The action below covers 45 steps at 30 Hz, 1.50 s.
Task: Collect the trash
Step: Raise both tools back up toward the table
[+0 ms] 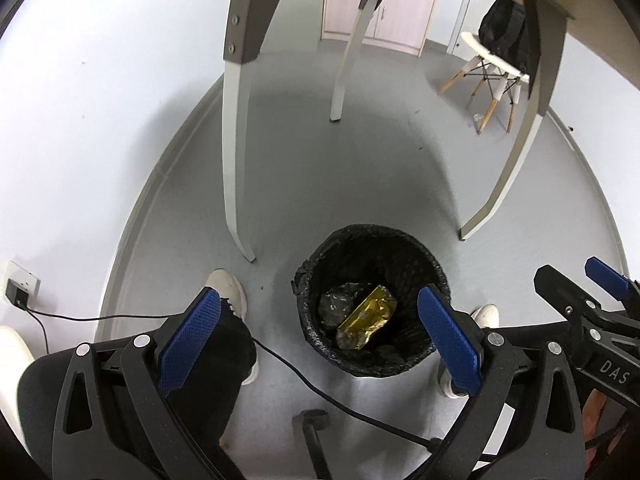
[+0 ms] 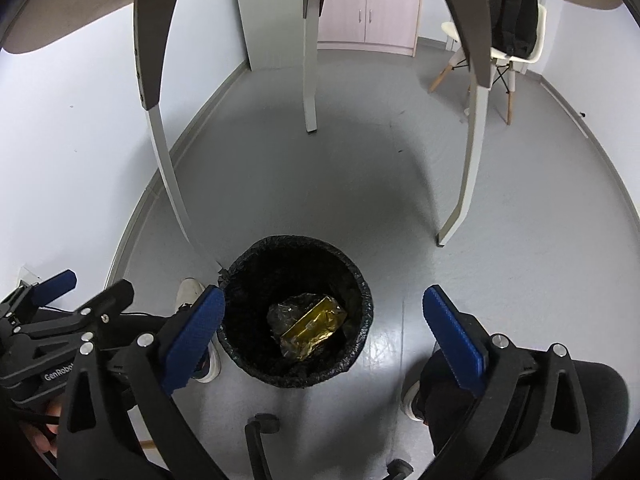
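Two grippers hang above a round black bin (image 2: 296, 312) lined with a black bag, standing on a grey floor (image 2: 360, 184). Inside, toward its 4 o'clock side, lies a crumpled, shiny gold wrapper (image 2: 314, 330) beside clear plastic (image 2: 286, 310). Left gripper (image 1: 320, 336) and right gripper (image 2: 324, 332) both stand wide apart, holding nothing.
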Tool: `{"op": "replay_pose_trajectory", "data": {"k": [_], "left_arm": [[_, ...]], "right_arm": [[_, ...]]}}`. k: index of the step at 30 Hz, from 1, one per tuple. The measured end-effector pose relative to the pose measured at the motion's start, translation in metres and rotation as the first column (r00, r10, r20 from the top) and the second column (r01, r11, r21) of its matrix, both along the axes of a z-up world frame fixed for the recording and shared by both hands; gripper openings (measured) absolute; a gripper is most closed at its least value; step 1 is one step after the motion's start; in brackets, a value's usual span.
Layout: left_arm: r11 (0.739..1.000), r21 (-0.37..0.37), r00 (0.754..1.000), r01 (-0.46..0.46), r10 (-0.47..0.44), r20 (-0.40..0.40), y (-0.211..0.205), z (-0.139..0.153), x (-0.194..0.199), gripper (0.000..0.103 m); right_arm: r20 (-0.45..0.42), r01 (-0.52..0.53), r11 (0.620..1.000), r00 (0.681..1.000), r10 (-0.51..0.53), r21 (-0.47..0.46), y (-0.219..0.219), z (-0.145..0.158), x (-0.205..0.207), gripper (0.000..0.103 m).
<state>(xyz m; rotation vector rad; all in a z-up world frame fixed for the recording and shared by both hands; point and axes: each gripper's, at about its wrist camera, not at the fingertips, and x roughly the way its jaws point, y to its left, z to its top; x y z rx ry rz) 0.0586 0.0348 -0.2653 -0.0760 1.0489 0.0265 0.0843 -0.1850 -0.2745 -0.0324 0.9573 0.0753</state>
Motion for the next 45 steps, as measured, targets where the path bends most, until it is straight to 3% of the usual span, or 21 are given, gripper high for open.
{"op": "replay_pose_trajectory", "data": {"k": [17, 27, 45], "left_arm": [[0.999, -0.012, 0.996, 0.041, -0.039, 0.083, -0.016, 0.067, -0.044, 0.097], [0.998, -0.021, 0.989, 0.052, -0.049, 0.141, -0.016, 0.116, -0.063, 0.097], [0.997, -0.034, 0.966, 0.069, -0.059, 0.254, -0.024, 0.208, -0.08, 0.097]], "right_arm": [[0.122, 0.012, 1.0, 0.992, -0.01, -0.018, -0.013, 0.064, -0.058, 0.095], [0.197, 0.023, 1.0, 0.98, -0.019, -0.017, -0.021, 0.117, -0.081, 0.095], [0.358, 0.037, 0.999, 0.933, -0.033, -0.005, -0.031, 0.215, -0.125, 0.095]]}}
